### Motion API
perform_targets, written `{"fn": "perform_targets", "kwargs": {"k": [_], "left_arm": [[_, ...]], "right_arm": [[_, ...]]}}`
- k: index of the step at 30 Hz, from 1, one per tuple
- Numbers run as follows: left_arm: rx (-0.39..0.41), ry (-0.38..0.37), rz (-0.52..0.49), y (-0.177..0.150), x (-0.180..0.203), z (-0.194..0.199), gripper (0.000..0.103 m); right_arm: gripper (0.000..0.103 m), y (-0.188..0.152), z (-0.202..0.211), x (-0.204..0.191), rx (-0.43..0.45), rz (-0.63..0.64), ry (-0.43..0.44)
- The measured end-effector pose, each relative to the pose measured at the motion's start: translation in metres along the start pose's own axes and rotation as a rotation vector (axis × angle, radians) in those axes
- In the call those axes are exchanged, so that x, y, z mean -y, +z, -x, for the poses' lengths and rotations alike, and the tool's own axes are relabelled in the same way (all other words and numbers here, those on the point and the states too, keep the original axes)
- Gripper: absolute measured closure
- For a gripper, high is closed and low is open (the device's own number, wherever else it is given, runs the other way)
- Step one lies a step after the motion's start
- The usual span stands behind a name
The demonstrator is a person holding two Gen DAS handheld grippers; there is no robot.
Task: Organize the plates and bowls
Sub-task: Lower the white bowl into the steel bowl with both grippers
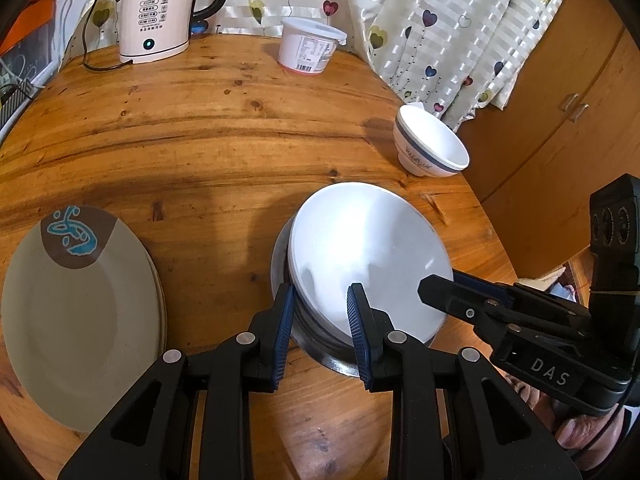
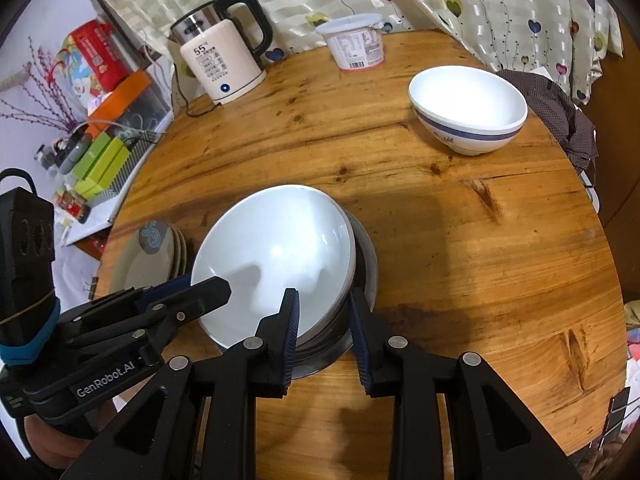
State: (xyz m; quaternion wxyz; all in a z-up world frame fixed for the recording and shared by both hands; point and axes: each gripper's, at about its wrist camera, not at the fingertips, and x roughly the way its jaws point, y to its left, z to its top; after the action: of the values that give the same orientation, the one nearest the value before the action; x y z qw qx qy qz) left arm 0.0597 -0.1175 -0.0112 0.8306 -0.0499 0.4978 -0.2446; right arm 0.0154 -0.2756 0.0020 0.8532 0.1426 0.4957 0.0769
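left gripper [image 1: 320,304] clamped on the near rim of the white plates [image 1: 368,256], one blue pad outside the stack and one inside the top dish. right gripper [image 2: 323,312] straddled the opposite rim of the same stack, pads close to it; could not tell whether pressing or just released. stack tilted, resting in a steel basin [image 1: 340,360] near the front edge of the round wooden table [image 1: 200,128]. beige plates [image 1: 80,312] stacked just beside, on the left. blue-banded white bowl [image 2: 468,108] upright, well apart toward the table's far right. kettle [image 1: 158,16] and lidded white tub [image 1: 308,44] at the back, by the heart-print curtain [image 1: 440,20].
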Motion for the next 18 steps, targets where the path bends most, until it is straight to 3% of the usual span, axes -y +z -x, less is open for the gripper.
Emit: {"fn": "perform_targets", "kwargs": {"k": [18], "left_arm": [[0.055,-0.003,-0.007,0.005,-0.001,0.016,0.074]], "right_arm": [[0.073,0.006,0.015,-0.001,0.048,0.019,-0.008]]}}
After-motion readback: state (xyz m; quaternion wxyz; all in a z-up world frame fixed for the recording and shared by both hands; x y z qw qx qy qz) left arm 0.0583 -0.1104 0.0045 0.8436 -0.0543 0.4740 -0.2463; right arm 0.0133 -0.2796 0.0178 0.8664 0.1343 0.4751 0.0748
